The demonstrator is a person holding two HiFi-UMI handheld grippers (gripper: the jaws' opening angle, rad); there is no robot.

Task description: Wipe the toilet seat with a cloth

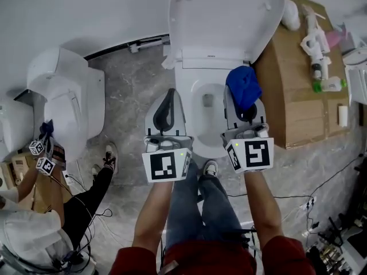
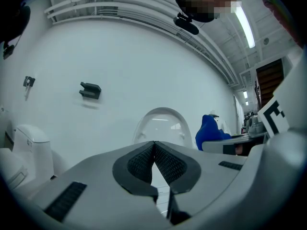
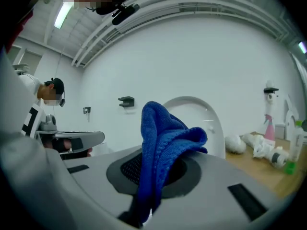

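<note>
A white toilet stands straight ahead with its lid raised against the wall; the lid also shows in the left gripper view, and again the lid behind the cloth in the right gripper view. My right gripper is shut on a bunched blue cloth, held above the bowl's right rim; the cloth sticks up from between the jaws. My left gripper hovers at the bowl's left side, shut and empty, its pads pressed together.
A second white toilet stands at the left, where another person holds grippers. A cardboard box at the right carries spray bottles and a paper roll. Cables lie on the grey floor. My legs stand before the bowl.
</note>
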